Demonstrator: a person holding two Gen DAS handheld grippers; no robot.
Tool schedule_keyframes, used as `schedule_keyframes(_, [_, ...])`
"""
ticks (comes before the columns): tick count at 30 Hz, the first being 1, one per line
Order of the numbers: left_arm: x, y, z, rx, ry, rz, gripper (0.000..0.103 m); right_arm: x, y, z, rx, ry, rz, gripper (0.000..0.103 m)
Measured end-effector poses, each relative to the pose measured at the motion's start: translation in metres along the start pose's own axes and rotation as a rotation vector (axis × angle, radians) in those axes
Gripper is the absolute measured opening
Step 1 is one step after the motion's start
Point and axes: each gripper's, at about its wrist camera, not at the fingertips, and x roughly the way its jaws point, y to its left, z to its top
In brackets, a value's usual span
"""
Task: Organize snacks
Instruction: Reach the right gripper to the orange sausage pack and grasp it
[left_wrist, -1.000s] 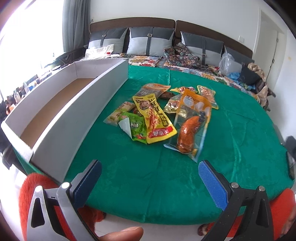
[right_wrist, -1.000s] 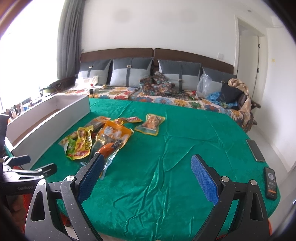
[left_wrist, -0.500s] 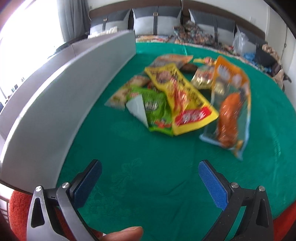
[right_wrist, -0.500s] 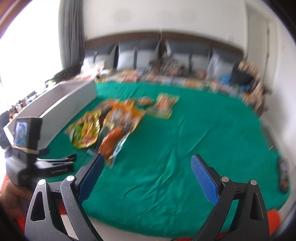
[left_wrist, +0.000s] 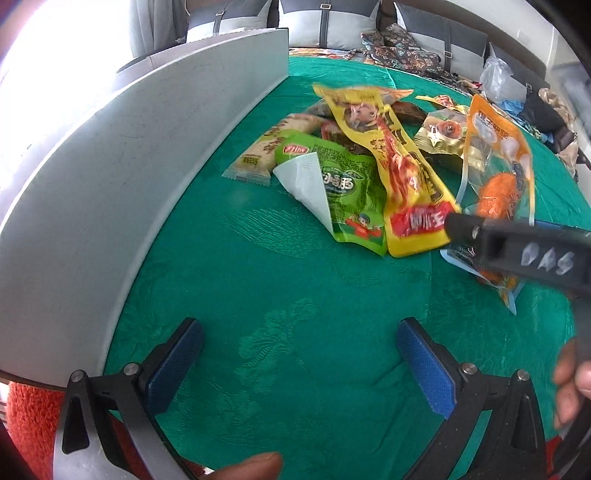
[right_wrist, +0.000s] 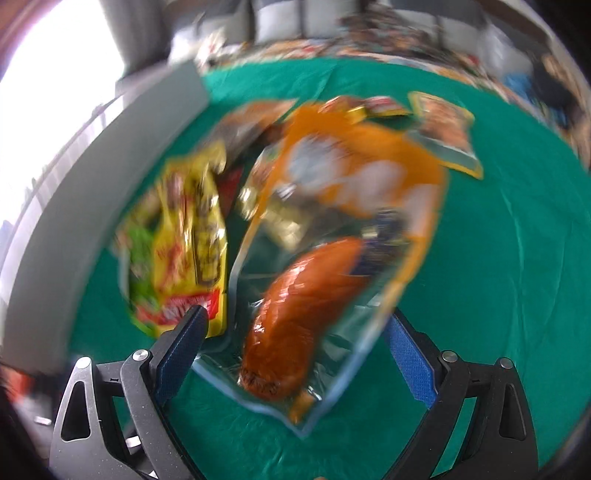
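The green cloth (left_wrist: 295, 288) on the table has a soft sheen and a woven flower pattern, with light creases. The white box wall (left_wrist: 122, 155) at the left of the frame looks like matt card, smooth and a little scuffed. The snack packets are glossy plastic film — the yellow packet (left_wrist: 399, 173), the green packet (left_wrist: 351, 192) with its white inner side curled up, and the orange pouch (right_wrist: 332, 229), partly clear. The fingers (left_wrist: 173, 365) at the bottom carry blue pads with a fine rough texture, held in matt black plastic with small metal screws.
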Motion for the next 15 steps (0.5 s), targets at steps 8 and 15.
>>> schedule_keyframes(8, [-0.003, 0.0, -0.005, 0.006, -0.011, -0.002, 0.103, -0.005, -0.089, -0.019, 0.14, 0.004, -0.134, 0.096])
schedule_keyframes(15, [-0.002, -0.002, -0.003, 0.021, -0.026, -0.015, 0.103, -0.049, -0.127, -0.065, 0.166, -0.1, -0.102, 0.096])
